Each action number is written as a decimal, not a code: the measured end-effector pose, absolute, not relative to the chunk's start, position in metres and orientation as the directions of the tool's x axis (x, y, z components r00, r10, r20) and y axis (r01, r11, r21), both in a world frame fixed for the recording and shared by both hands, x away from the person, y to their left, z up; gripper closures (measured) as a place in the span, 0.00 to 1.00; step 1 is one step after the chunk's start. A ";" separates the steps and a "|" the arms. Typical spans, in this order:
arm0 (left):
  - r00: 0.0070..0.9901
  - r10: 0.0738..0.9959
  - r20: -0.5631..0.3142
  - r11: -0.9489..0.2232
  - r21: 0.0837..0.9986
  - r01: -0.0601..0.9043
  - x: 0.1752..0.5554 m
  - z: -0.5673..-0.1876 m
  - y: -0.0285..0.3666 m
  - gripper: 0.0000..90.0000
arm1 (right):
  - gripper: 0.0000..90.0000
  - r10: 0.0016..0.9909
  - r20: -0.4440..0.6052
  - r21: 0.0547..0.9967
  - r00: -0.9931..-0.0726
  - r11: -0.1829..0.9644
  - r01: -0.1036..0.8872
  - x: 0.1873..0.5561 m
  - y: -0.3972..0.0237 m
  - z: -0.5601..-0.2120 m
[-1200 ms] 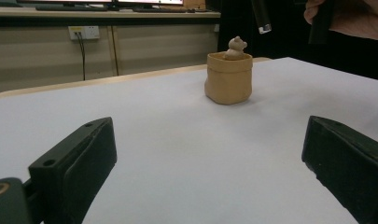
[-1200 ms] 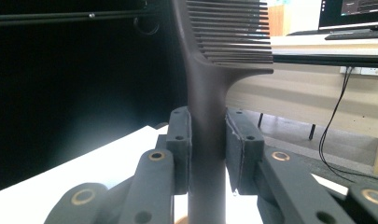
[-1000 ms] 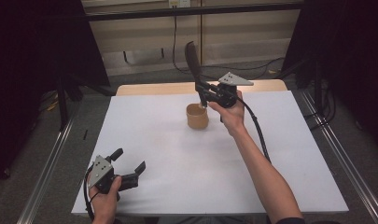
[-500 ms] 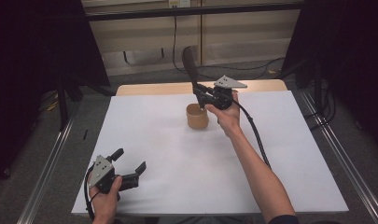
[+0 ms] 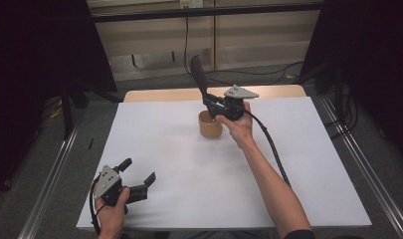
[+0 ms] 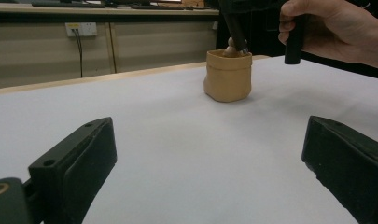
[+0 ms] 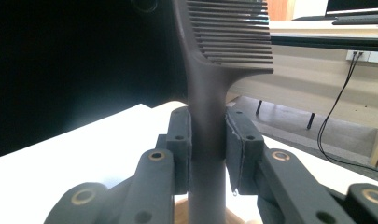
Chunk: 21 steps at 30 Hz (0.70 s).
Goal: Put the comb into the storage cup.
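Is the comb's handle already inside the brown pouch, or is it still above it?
Inside: the left gripper view shows the comb handle tip below the brown pouch rim, gripped by the right gripper.

Matt dark plastic comb (image 7: 210,93); smooth tan paper-like cup (image 6: 227,74).

The right gripper (image 5: 212,103), with the dark comb (image 5: 199,74) clamped by its handle between the pads, has been lowered and carried toward the left of the high view. A second ago the jaws were seen above the right part of the tan cup's (image 5: 210,125) rim; now they are seen directly over its mouth, just above the rim. The comb's lower end has been brought down into the cup's opening, as seen in the left gripper view, where the handle (image 6: 235,32) is met by the rim. The toothed head, above the fingers, has been shifted left with them.
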<state>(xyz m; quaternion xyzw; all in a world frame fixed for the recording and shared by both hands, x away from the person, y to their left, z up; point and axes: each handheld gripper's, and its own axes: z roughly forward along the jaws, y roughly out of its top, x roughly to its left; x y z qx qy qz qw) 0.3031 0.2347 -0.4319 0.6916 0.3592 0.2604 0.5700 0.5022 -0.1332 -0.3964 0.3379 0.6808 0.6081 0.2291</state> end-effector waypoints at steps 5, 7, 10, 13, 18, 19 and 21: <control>0.608 0.793 -0.047 -0.094 0.975 0.199 0.303 -0.432 0.235 0.04 | 0.81 0.738 0.092 0.982 -0.669 0.042 0.182 0.503 -0.131 -0.400; 0.606 0.794 -0.051 -0.089 0.976 0.199 0.303 -0.432 0.234 0.04 | 0.81 0.742 0.091 0.982 -0.664 0.045 0.184 0.504 -0.132 -0.402; 0.609 0.792 -0.051 -0.090 0.976 0.198 0.303 -0.432 0.234 0.04 | 0.81 0.745 0.084 0.981 -0.662 0.056 0.187 0.502 -0.133 -0.406; 0.609 0.792 -0.048 -0.094 0.975 0.199 0.303 -0.432 0.234 0.04 | 0.81 0.745 0.068 0.980 -0.664 0.075 0.185 0.498 -0.132 -0.411; 0.608 0.792 -0.046 -0.096 0.975 0.198 0.303 -0.432 0.234 0.04 | 0.81 0.749 0.060 0.978 -0.659 0.089 0.190 0.497 -0.133 -0.417; 0.609 0.792 -0.045 -0.097 0.975 0.199 0.303 -0.432 0.234 0.04 | 0.81 0.749 0.056 0.977 -0.660 0.094 0.190 0.496 -0.133 -0.417; 0.609 0.792 -0.046 -0.096 0.975 0.199 0.303 -0.432 0.234 0.04 | 0.81 0.750 0.060 0.977 -0.659 0.091 0.193 0.495 -0.134 -0.419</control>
